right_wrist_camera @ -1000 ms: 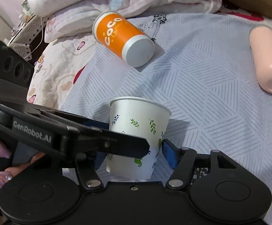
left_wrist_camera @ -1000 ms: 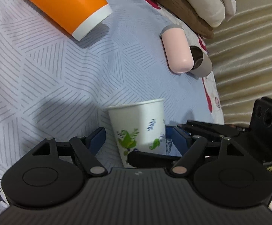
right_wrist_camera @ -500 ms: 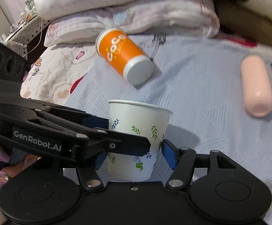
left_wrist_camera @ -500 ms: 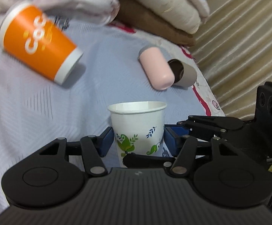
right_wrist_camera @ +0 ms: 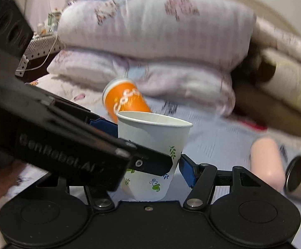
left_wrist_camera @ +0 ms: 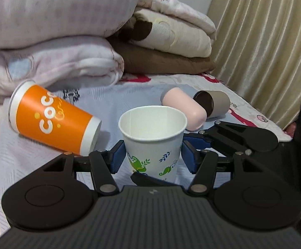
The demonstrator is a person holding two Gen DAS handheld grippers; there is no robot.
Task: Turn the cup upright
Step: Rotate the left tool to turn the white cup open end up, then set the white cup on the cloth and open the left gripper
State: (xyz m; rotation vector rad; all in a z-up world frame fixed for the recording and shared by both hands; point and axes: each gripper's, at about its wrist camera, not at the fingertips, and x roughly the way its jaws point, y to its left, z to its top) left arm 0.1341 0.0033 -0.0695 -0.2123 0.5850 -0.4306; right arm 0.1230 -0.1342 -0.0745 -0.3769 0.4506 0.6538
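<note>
two grippers bracket one white paper cup (left_wrist_camera: 152, 137), which stands mouth up on the bedspread (left_wrist_camera: 117, 101). left wrist view: you see your left gripper (left_wrist_camera: 152, 155) spread to either side of the cup, its blue pads (left_wrist_camera: 117, 155) close to the wall; contact cannot be confirmed, and a sliver of gap shows on the right side. the cup reads as upright, so the flip appears done; what is left, by judgement, is to let go and back away. the orange cup (left_wrist_camera: 53, 122) lies on its side just left of the white cup, and the pink bottle (left_wrist_camera: 183, 108) and grey cap (left_wrist_camera: 212, 103) lie behind it to the right. folded quilts (left_wrist_camera: 57, 31) wall off the far edge, and a curtain (left_wrist_camera: 264, 41) closes the right; open room lies toward you.

right wrist view: your right gripper (right_wrist_camera: 150, 161) also straddles the white paper cup (right_wrist_camera: 152, 145); its right pad sits at the cup wall, while the left gripper's body (right_wrist_camera: 67, 141) hides the other pad, so you cannot tell whether it grips. the frame is blurred. the orange cup (right_wrist_camera: 125, 99) lies just behind the rim.
</note>
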